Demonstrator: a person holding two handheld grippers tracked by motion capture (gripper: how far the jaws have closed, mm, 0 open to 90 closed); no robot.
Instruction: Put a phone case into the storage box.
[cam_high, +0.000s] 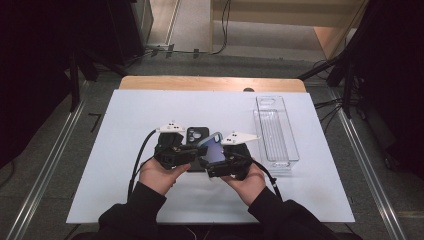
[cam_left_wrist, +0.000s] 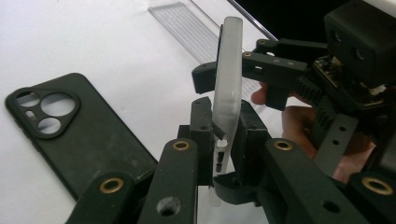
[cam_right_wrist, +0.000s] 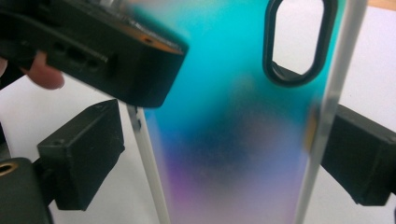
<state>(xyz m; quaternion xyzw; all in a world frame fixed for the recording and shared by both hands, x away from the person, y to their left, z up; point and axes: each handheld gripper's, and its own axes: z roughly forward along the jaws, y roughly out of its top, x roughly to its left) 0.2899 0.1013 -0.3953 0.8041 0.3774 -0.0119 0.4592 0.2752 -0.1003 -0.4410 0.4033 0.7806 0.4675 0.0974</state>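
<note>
Iridescent blue phone case (cam_high: 212, 150) stands between us. Left gripper (cam_left_wrist: 219, 154) and right gripper (cam_high: 220, 162) both clamp it, steadying it for handover.

A translucent phone case (cam_high: 212, 148) with a blue-to-purple sheen and an oval camera cutout is held up off the white table (cam_high: 125, 150), tilted, its long edges frosted clear. Just behind it a black phone case (cam_high: 196, 136) lies flat, back up.
</note>
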